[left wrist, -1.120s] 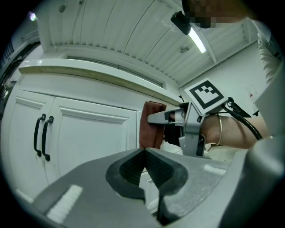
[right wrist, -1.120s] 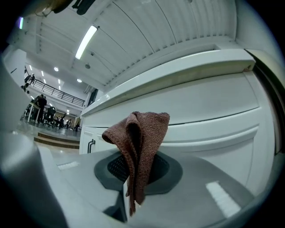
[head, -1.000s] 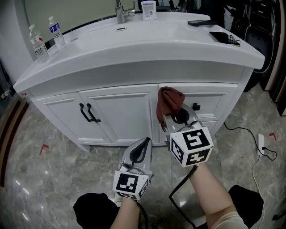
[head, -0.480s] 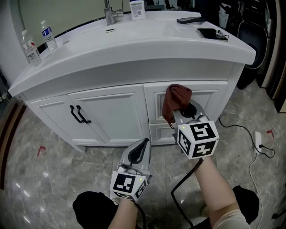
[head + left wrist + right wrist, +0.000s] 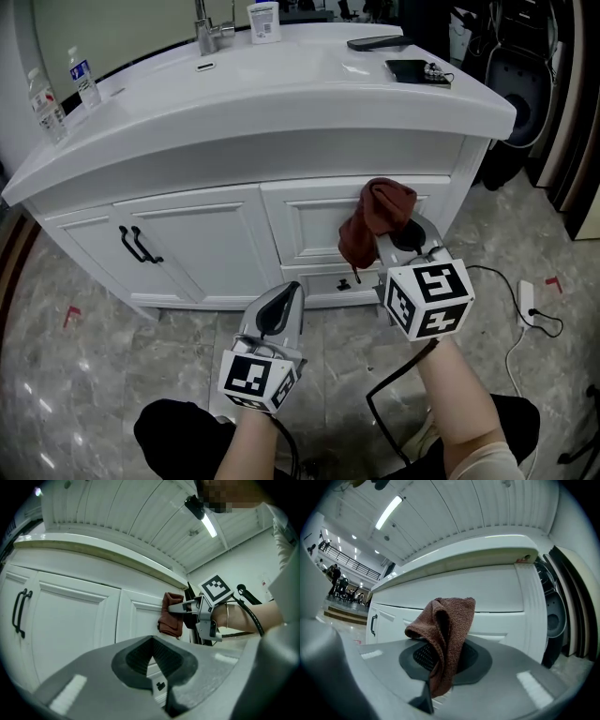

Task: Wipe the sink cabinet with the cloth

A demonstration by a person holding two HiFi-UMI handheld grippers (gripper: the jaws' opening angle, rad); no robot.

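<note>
The white sink cabinet [image 5: 197,234] fills the upper half of the head view, with two doors at the left and drawers at the right. A reddish-brown cloth [image 5: 375,220] hangs bunched from my right gripper [image 5: 392,242], which is shut on it against the upper right drawer front [image 5: 309,225]. The same cloth [image 5: 445,639] droops between the jaws in the right gripper view, and the cloth [image 5: 171,618] also shows in the left gripper view. My left gripper [image 5: 278,309] is shut and holds nothing, low in front of the cabinet, left of the right gripper.
On the countertop [image 5: 281,80] stand two water bottles [image 5: 56,89] at the left, a faucet [image 5: 208,26], a white container [image 5: 264,21] and dark flat items [image 5: 412,70] at the right. Black door handles [image 5: 136,246] sit left. A white cable [image 5: 520,314] lies on the marble floor at the right.
The right gripper and cloth have slid rightward along the drawer front. The view has shifted right with them, and the left gripper stays low and shut.
</note>
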